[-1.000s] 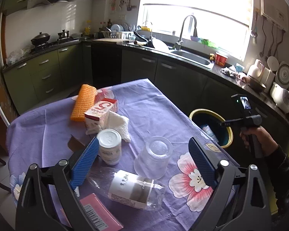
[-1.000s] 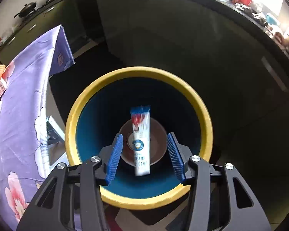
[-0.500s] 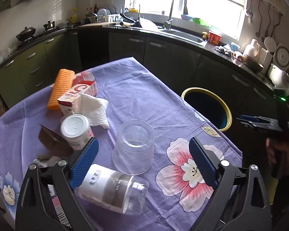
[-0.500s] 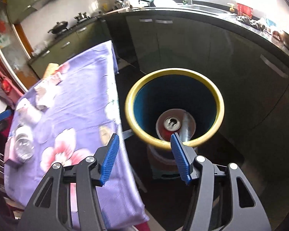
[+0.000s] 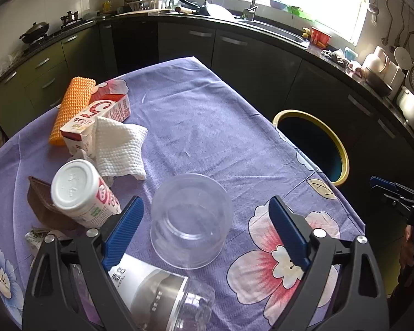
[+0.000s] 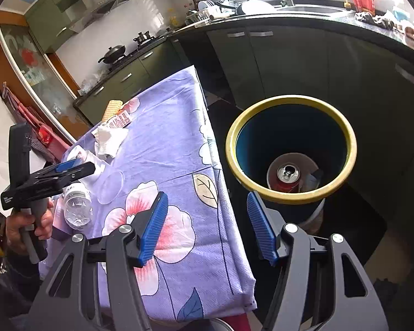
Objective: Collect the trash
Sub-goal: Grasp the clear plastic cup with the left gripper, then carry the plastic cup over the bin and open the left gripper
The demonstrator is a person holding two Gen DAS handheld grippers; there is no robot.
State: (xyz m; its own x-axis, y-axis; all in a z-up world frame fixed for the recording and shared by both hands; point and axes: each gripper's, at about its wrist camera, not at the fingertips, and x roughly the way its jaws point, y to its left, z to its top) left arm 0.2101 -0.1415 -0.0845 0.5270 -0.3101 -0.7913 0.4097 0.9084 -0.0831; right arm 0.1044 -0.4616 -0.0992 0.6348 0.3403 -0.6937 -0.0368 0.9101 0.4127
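On the counter (image 5: 196,115), which is covered by a purple floral cloth, the trash lies grouped toward the 9 o'clock side of the left wrist view. The left gripper (image 5: 204,231) hangs above an upturned clear plastic cup (image 5: 191,220); its jaws stand wide apart and are closing, with the cup between them but neither pad touching it. A clear plastic bottle (image 5: 157,295) with a white and grey label lies on its side at 6 o'clock of the cup, partly under the left finger. A white capped canister (image 5: 80,193) stands tilted at 9 o'clock of the cup, with a brown wrapper (image 5: 41,207) beneath it. A white paper towel (image 5: 118,146), a red and white carton (image 5: 96,118) and an orange sponge (image 5: 73,104) lie at 10 to 11 o'clock. The yellow-rimmed bin (image 6: 291,149) stands on the floor just beside the counter edge and contains a red drink can (image 6: 287,175). The right gripper (image 6: 207,226) is held over the counter corner at 7 o'clock of the bin; its jaws are apart and opening, with nothing between them.
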